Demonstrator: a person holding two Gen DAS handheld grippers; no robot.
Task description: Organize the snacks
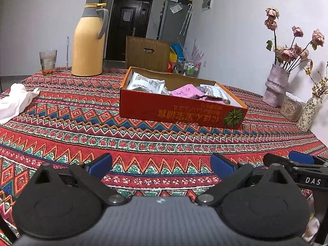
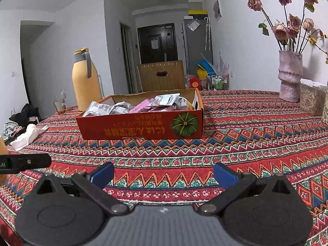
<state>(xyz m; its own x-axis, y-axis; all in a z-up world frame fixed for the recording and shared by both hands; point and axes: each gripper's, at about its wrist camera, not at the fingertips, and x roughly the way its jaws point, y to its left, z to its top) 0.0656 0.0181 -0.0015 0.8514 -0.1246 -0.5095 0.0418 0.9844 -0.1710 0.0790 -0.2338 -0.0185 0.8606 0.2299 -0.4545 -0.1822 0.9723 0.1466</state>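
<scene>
A shallow red cardboard box [image 1: 180, 113] [image 2: 141, 128] with a pumpkin picture sits on the patterned tablecloth. It holds several snack packets: silver-white ones [image 1: 146, 84] [image 2: 102, 108] and pink ones [image 1: 185, 92] [image 2: 141, 105]. My left gripper [image 1: 161, 167] is open and empty, low over the cloth, well short of the box. My right gripper [image 2: 164, 174] is open and empty, also short of the box. The right gripper shows at the right edge of the left wrist view [image 1: 297, 164].
A yellow thermos [image 1: 89, 41] [image 2: 86, 82] and a glass [image 1: 48, 61] stand at the far left. A white cloth [image 1: 14, 102] [image 2: 26, 136] lies left. A pink vase of dried roses [image 1: 275, 86] [image 2: 290, 75], a clear container [image 2: 311, 99] and a small floral vase [image 1: 307, 112] stand right.
</scene>
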